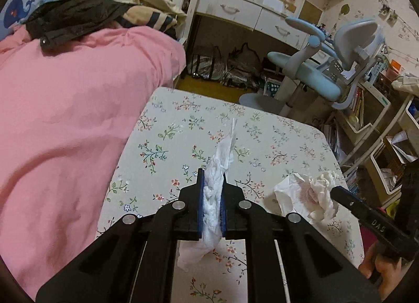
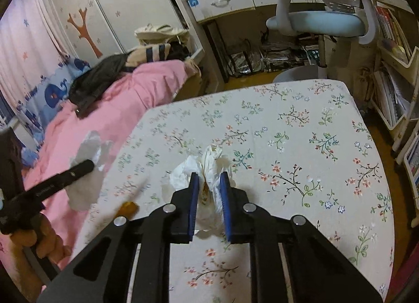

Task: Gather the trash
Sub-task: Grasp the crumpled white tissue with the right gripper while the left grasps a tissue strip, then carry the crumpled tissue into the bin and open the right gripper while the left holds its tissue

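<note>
Two crumpled white tissues (image 1: 213,198) (image 2: 209,172), each pinched above floral tabletop (image 2: 301,125)

Crumpled soft white tissue paper (image 1: 213,198) against matt floral cotton tablecloth (image 1: 275,140), beside smooth pink cloth quilt (image 1: 65,119).

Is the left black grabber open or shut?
Shut. The left black gripper squeezes a crumpled white tissue between its blue pads.

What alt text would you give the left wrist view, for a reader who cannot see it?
The left claw is shut on a crumpled white tissue above a floral tablecloth. At right, the right claw holds a second tissue wad. A pink duvet lies left.
</note>
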### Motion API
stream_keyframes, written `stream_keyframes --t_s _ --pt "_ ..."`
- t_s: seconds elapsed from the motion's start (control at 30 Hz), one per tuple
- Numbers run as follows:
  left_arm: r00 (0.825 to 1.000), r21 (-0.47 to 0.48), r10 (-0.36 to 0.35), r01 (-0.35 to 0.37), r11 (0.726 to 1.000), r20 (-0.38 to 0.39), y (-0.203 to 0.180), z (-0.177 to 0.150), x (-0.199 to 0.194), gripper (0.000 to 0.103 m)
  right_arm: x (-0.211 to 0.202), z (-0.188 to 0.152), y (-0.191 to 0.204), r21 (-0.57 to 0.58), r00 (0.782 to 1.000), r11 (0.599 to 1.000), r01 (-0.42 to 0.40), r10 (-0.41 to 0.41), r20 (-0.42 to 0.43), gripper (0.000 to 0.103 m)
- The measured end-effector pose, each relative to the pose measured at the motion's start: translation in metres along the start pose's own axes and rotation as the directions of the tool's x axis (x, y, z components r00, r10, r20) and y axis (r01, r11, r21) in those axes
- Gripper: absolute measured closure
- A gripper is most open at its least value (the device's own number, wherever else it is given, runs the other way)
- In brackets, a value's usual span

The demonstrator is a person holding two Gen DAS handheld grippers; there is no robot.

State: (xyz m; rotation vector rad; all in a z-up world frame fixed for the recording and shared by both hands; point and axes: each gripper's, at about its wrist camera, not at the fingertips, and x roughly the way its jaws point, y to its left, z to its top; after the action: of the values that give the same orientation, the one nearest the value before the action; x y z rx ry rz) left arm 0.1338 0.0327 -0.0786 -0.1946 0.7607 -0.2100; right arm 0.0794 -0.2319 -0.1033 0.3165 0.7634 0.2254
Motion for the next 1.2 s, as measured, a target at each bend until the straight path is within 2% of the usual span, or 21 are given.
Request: stream_keyframes --t_s 0.47,0.97,1.2 --pt "0.999 0.036 0.008 -0.01 0.999 0.054 -0.005 -0.027 -0.054 0.094 -0.053 -0.01 0.003 0.05 0.993 0.995 -0.081 0.076 0.09 0.086" --pt "0.995 0.109 0.04 -0.049 0.993 0.089 -0.029 -0.074 -0.113 0.094 -0.112 -0.05 0.018 0.022 0.984 0.992 -0.127 0.123 0.129 0.086" --pt "0.993 0.157 0.057 -0.072 0.985 0.1 -0.039 -0.102 -0.142 0.094 -0.135 -0.08 0.021 0.019 0.979 0.987 -0.159 0.155 0.134 0.086"
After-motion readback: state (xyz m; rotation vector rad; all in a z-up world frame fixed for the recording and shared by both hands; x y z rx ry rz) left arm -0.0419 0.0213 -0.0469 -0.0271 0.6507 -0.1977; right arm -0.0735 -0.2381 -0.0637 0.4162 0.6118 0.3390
